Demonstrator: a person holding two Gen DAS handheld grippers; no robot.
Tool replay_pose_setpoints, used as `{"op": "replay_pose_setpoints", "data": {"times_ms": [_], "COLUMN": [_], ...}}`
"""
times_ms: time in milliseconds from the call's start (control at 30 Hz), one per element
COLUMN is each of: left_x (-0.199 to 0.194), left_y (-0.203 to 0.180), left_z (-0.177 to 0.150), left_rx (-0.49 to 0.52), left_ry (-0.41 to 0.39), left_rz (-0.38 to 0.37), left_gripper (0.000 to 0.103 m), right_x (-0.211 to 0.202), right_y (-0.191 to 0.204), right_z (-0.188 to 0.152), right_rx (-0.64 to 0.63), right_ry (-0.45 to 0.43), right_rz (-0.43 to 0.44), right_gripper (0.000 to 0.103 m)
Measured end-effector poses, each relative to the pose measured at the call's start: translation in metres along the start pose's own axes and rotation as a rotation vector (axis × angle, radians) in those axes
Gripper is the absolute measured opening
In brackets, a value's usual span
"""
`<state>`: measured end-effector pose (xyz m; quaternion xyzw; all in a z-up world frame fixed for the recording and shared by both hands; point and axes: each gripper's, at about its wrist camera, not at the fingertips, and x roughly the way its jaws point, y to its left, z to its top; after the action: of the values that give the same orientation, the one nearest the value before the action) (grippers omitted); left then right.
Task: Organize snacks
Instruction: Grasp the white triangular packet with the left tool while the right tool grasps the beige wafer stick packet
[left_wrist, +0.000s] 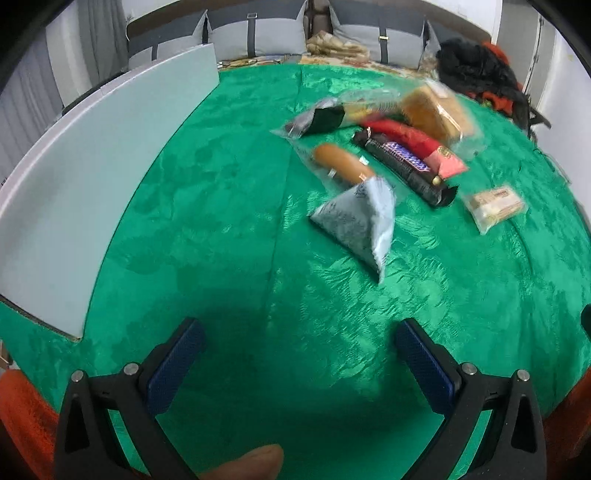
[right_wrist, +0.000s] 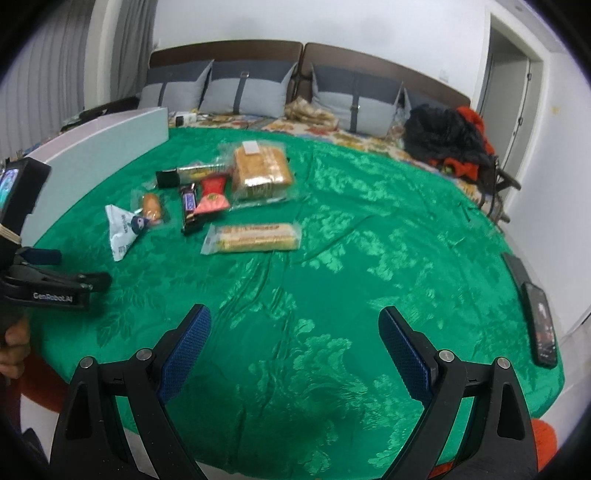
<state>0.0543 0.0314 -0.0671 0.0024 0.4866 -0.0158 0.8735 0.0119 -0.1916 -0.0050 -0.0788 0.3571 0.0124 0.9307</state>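
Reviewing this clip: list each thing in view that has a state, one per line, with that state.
Left claw: open, empty.
Right claw: open, empty.
White triangular snack pouch: sealed, lying on the green tablecloth.
Clear-wrapped bread slices: sealed, flat.
Long clear-wrapped biscuit pack: sealed, flat.
Black phone: screen lit.

Lighting is even, indoor, moderately bright; its source is outside both views. The green cloth (right_wrist: 332, 229) shows sheen patches on its woven pattern. A soft dark shadow lies on the cloth between the left claw (left_wrist: 299, 332) fingers. The snacks (left_wrist: 388, 155) are motion-blurred in the left view and sharper in the right. Both views show strong fisheye bending: the white box (left_wrist: 74, 206) curves, and black vignette fills the corners. A thumb (left_wrist: 243, 465) at the bottom edge is out of focus.
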Motion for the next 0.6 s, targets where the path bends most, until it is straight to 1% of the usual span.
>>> {"op": "replay_pose_setpoints", "data": {"times_ms": [200,233,300,333,367,433,500,533,600], "left_x": [-0.001,-0.001,-0.003,-0.003,-0.003,-0.004,-0.003,0.0,0.008], "left_y": [0.002,0.002,0.003,0.003,0.001,-0.004,-0.012,-0.017,-0.021], "left_z": [-0.008,-0.008,-0.009,-0.005,0.0,0.015,0.032,0.043,0.056], "left_rx": [-0.002,-0.005,-0.009,-0.019,-0.023,-0.023,-0.003,0.013,0.026], "left_ry": [-0.025,-0.02,0.02,0.064,0.079,0.071,0.045,0.032,0.031], "left_rz": [0.004,0.002,0.002,-0.01,-0.043,-0.125,-0.118,-0.095,-0.069], "left_gripper": [0.103,0.103,0.103,0.103,0.103,0.103,0.103,0.103,0.102], "right_x": [0.015,0.017,0.018,0.018,0.018,0.018,0.018,0.017,0.016], "right_y": [-0.003,-0.004,-0.006,-0.008,-0.009,-0.014,-0.017,-0.02,-0.023], "right_z": [-0.002,-0.002,-0.003,-0.003,-0.003,-0.003,-0.003,-0.003,-0.003], "right_rx": [0.045,0.053,0.065,0.075,0.082,0.104,0.121,0.132,0.143], "right_ry": [0.054,0.06,0.067,0.069,0.07,0.072,0.073,0.072,0.068], "right_rz": [0.048,0.057,0.067,0.074,0.077,0.088,0.094,0.096,0.094], "right_gripper": [0.094,0.094,0.094,0.094,0.094,0.094,0.094,0.094,0.094]}}
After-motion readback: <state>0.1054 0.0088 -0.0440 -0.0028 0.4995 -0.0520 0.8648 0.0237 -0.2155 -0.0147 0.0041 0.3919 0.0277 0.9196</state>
